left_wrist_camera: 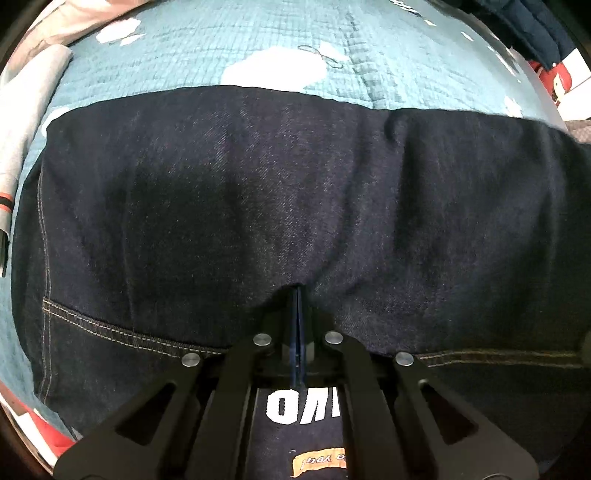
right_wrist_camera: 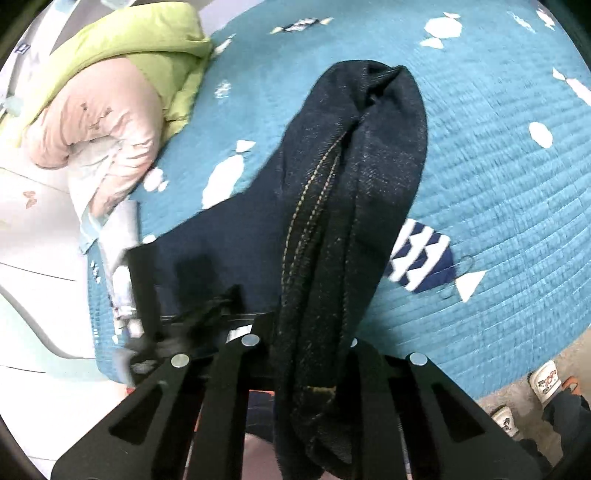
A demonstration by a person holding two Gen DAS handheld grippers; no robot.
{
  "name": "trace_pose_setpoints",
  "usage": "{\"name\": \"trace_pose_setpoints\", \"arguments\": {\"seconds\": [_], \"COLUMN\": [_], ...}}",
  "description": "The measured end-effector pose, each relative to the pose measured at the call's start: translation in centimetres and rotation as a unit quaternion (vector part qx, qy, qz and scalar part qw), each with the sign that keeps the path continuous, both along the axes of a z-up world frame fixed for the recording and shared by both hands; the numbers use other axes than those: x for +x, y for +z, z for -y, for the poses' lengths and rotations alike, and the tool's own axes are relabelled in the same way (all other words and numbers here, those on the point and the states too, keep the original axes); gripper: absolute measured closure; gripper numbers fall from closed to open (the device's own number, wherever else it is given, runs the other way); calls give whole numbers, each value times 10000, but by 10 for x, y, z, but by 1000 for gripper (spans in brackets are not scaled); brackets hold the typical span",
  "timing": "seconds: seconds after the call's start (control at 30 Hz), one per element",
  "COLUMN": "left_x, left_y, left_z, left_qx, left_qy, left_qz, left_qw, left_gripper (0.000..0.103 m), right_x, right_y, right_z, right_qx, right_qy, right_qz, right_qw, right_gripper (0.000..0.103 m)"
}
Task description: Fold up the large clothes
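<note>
Dark blue jeans with tan stitching lie spread across a teal quilt. My left gripper is shut on the near edge of the denim, which puckers at its tips. In the right wrist view the jeans are bunched into a thick fold that drapes over my right gripper and stretches away across the quilt. The right fingertips are buried under the denim; the jaws stand shut on it. The other gripper shows blurred at the left.
A pink and green duvet is piled at the left of the bed. A grey folded garment lies at the quilt's left edge. Slippers sit on the floor at lower right. Dark clothing is at the top right.
</note>
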State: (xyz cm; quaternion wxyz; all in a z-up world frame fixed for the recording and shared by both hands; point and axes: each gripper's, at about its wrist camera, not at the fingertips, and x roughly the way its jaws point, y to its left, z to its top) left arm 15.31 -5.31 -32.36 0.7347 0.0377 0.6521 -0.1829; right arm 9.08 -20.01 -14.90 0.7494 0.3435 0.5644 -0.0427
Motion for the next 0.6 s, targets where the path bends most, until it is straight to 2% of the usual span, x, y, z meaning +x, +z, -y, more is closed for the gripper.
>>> {"name": "trace_pose_setpoints", "arguments": {"seconds": [0.13,0.27,0.47,0.6], "left_x": [5,5,6,6], "left_y": [6,6,7,6], "left_z": [-15,-24,-36,-55], "left_qx": [-166,-417,-708,-1108], "left_qy": [-54,-119,-340,-346], "left_qz": [6,-86,-124,-240], "left_qw": [9998,9990,9968,9930], "left_gripper": [103,101,100,101], "right_x": [12,25,47,59], "right_y": [22,31,36,31], "right_z": [-30,-63,-106,-128], "right_qx": [59,-112,-539,-721], "right_qy": [230,377,701,817], "right_qz": [50,-57,-288,-413], "right_qw": [9997,9992,9957,9932], "right_gripper": [93,93,93,93]}}
